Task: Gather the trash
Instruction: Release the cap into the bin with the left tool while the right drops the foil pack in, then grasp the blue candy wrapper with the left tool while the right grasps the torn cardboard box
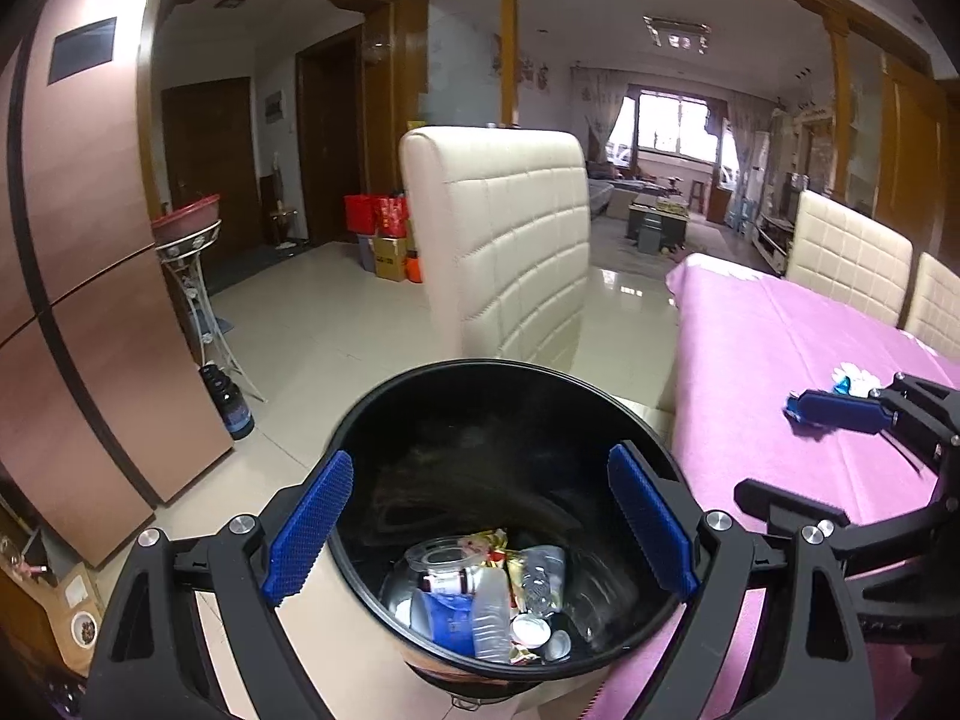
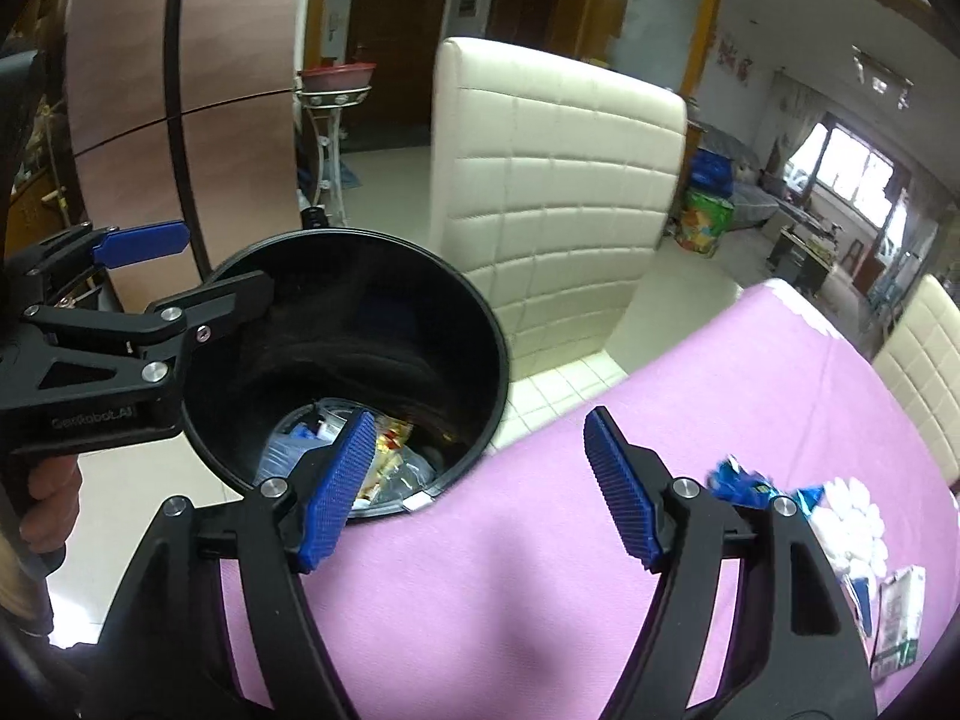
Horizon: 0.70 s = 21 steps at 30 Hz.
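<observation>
A black round trash bin (image 1: 636, 438) stands on the floor beside the table; it also shows in the right wrist view (image 2: 360, 312). Bottles, wrappers and cups (image 1: 486, 594) lie at its bottom. My left gripper (image 1: 480, 531) is open and empty, directly above the bin mouth. My right gripper (image 2: 474, 486) is open and empty, over the table edge next to the bin. A blue wrapper (image 2: 735, 480) and a white crumpled tissue (image 2: 852, 528) lie on the pink tablecloth (image 2: 540, 570) to its right.
A cream padded chair (image 1: 510, 240) stands just behind the bin. More cream chairs (image 1: 852, 258) line the table's far side. A brown fridge (image 1: 78, 276) is at left. A small green and white carton (image 2: 897, 618) lies at the table's right.
</observation>
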### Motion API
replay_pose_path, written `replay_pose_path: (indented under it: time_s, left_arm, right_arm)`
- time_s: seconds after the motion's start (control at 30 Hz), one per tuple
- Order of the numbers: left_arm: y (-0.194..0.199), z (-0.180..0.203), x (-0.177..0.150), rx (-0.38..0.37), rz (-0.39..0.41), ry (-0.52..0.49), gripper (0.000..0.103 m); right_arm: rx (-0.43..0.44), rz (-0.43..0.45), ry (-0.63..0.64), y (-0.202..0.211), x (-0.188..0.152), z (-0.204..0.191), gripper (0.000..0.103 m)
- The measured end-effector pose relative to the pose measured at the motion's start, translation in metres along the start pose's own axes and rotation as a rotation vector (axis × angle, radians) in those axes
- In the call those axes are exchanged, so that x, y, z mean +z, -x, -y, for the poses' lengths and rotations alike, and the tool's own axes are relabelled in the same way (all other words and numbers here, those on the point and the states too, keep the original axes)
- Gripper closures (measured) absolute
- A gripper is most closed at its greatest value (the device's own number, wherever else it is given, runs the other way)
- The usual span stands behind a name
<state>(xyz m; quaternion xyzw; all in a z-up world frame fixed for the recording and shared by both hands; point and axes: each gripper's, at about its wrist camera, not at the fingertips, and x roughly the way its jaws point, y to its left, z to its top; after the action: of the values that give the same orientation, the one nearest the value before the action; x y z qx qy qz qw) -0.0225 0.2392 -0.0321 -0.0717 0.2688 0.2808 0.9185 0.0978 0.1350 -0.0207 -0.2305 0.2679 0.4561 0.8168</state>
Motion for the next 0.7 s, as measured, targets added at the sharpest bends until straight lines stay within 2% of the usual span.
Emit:
replay_pose_path:
  time_s: [0.23, 0.47, 0.6, 0.7]
  left_arm:
    - [-0.002, 0.036, 0.001, -0.086, -0.012, -0.054, 0.018]
    - [-0.004, 0.089, 0.005, -0.197, -0.015, -0.148, 0.018]
    - [-0.012, 0.128, 0.013, -0.279, -0.037, -0.200, 0.018]
    - [-0.021, 0.159, 0.019, -0.338, -0.054, -0.243, 0.018]
  right_arm:
    - [-0.104, -0.008, -0.063, 0.015, -0.024, 0.046, 0.025]
    - [-0.263, -0.040, -0.200, 0.034, -0.059, 0.124, 0.025]
    - [-0.401, -0.088, -0.250, 0.037, -0.084, 0.169, 0.025]
    - [-0.419, -0.111, -0.334, 0.039, -0.101, 0.202, 0.025]
